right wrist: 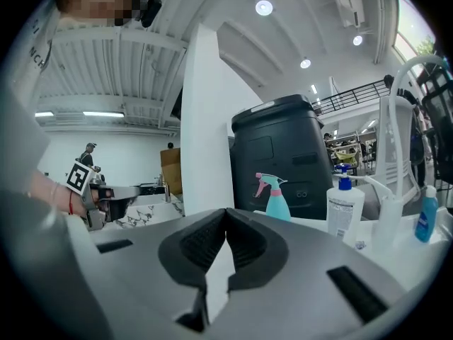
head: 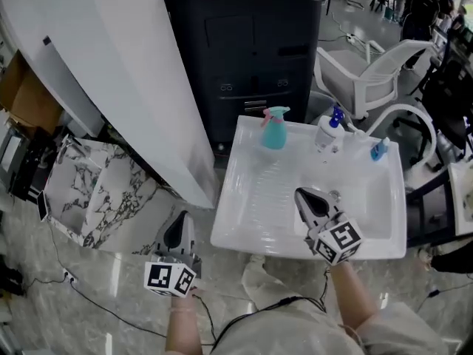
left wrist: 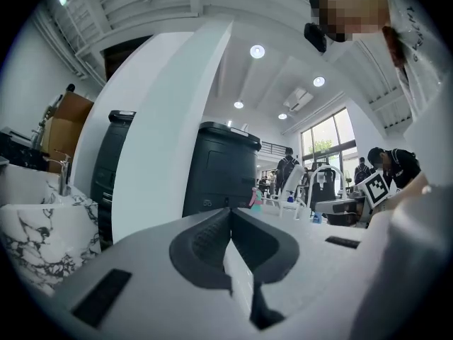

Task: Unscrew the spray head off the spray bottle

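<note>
- Left gripper view: the left gripper (left wrist: 230, 212) has its jaws fully together, ribbed pads meeting along one line, nothing between them.
- Right gripper view: the right gripper (right wrist: 226, 212) is likewise closed tight and empty, pads touching at the tips.
- Head view: the left gripper sits outside the left edge of the white basin (head: 230, 224), above the pale floor (head: 89, 302), pointing away from the person.
- Head view: the right gripper is above the near half of the basin, right of centre, pointing toward the far rim.
- Spray bottle (head: 274, 129): teal body, upright on the basin's far ledge, left of the ledge's middle. The pink spray head (head: 270, 114) is seated on its neck. Well apart from both grippers.
- On the same ledge, to the right: a white pump bottle (head: 327, 134) with a blue top, then a small blue bottle (head: 379, 150) near the right corner. All three stand apart from one another.
- Behind the basin: a black cabinet (head: 244, 50). Left of it, a broad white panel (head: 111, 65), with marble-patterned slabs (head: 96, 191) at its foot.
- A white chair (head: 369, 76) stands beyond the basin's right corner.
</note>
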A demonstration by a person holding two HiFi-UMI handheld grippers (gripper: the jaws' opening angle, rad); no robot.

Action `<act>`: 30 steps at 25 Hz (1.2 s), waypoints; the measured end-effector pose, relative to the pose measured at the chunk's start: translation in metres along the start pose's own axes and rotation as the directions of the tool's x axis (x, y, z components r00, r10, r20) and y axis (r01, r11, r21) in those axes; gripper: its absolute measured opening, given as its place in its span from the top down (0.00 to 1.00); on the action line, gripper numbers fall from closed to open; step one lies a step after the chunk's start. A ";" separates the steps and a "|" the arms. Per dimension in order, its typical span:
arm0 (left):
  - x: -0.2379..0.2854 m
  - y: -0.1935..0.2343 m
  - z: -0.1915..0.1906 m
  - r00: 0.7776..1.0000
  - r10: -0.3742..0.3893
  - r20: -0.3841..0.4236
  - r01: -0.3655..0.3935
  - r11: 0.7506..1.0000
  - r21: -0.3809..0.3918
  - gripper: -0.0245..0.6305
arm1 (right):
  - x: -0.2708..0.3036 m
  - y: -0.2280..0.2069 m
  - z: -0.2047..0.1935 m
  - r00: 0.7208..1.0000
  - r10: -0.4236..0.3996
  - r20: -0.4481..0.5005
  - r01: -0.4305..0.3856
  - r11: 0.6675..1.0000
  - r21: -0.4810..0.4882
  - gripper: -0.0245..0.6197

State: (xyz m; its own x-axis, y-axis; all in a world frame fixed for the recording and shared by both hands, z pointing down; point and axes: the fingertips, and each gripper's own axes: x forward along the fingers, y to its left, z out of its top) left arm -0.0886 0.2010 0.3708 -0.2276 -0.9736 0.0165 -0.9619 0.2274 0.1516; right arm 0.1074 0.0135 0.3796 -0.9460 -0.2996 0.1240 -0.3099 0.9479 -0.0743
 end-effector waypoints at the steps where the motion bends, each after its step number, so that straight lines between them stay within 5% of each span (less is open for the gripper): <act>1: 0.009 0.004 0.000 1.000 -0.011 -0.005 0.011 1.000 -0.003 0.96 | 0.006 -0.004 -0.002 1.000 -0.006 -0.009 0.006 1.000 0.004 0.95; 14: 0.113 0.023 -0.010 0.984 -0.172 -0.046 0.171 0.985 -0.035 0.96 | 0.075 -0.045 -0.007 0.998 -0.059 -0.036 0.061 0.997 0.053 0.95; 21: 0.150 0.011 -0.020 0.945 -0.311 -0.101 0.305 0.950 -0.069 0.96 | 0.098 -0.060 -0.008 0.995 -0.082 -0.050 0.085 0.994 0.064 0.95; 30: 0.188 0.000 -0.039 0.912 -0.388 -0.130 0.380 0.921 -0.086 0.95 | 0.113 -0.062 -0.008 0.995 -0.083 -0.049 0.086 0.994 0.070 0.95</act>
State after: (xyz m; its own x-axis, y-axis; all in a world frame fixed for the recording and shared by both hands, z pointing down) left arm -0.1252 0.0175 0.4130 0.1854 -0.9790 0.0844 -0.9595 -0.1619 0.2305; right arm 0.0204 -0.0787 0.4065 -0.9112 -0.3714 0.1784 -0.3962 0.9086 -0.1323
